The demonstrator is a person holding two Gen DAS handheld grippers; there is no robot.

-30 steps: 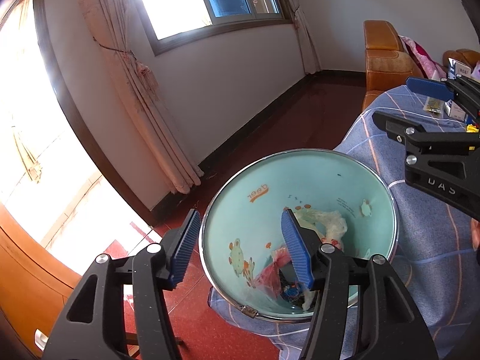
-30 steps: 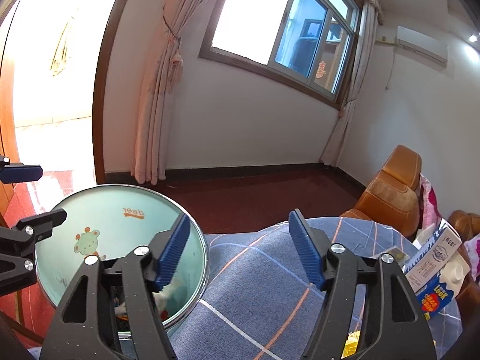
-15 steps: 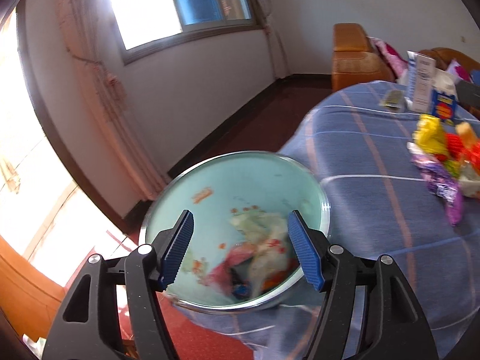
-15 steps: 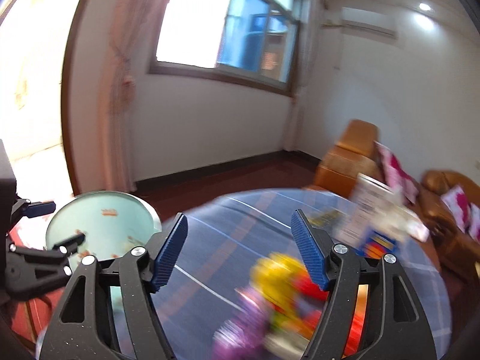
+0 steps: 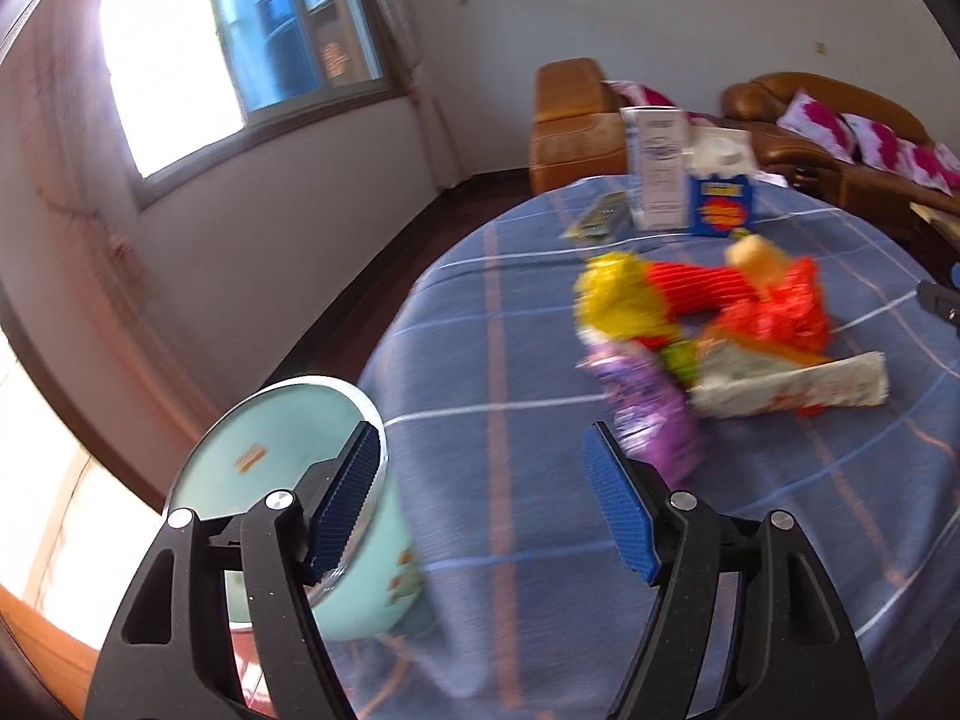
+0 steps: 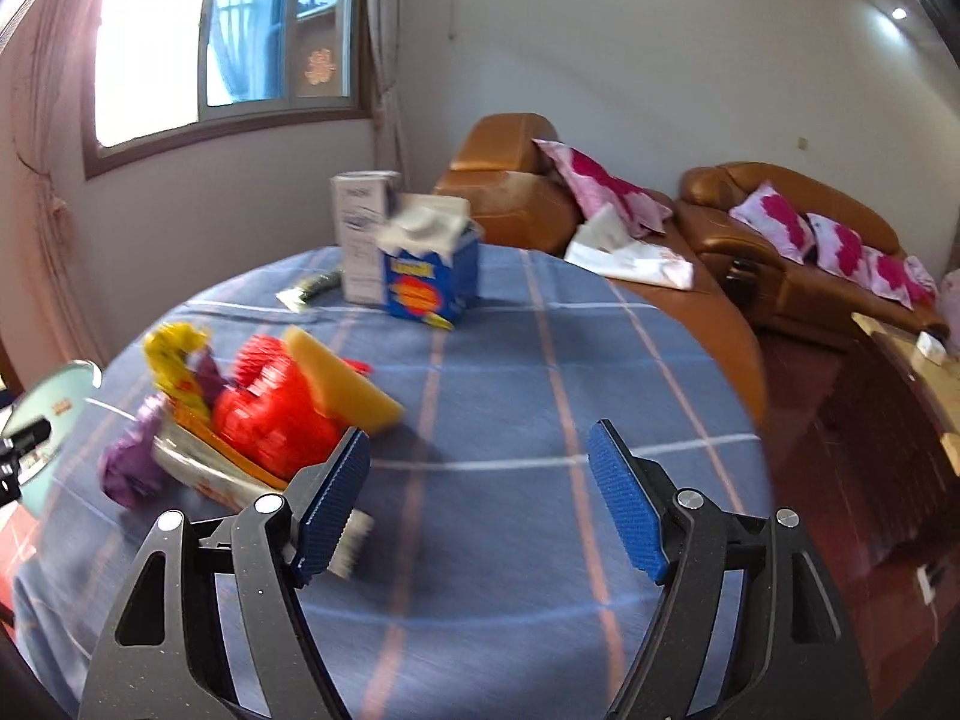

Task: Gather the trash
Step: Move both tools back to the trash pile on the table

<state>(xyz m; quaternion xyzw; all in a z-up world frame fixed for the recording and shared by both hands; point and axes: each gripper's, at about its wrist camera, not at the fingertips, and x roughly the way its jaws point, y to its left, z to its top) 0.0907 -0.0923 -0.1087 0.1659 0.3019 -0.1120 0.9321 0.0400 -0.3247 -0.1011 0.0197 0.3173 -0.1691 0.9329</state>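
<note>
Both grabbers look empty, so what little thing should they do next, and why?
Probably bring the left gripper forward to the purple wrapper, the nearest piece in the trash pile. Its jaws are opening with nothing between them, and the bin sits right by the table edge. The right gripper is opening, empty too.

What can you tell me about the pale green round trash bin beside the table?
The pale green round trash bin stands on the red floor against the edge of the table with the blue checked cloth, at its window side. It looks like painted metal, with a shiny silvery rim and small cartoon prints on the outer wall and an orange mark inside. It is upright and open-topped. The left gripper's finger hides part of it; its contents cannot be seen. Neither gripper touches it.
</note>
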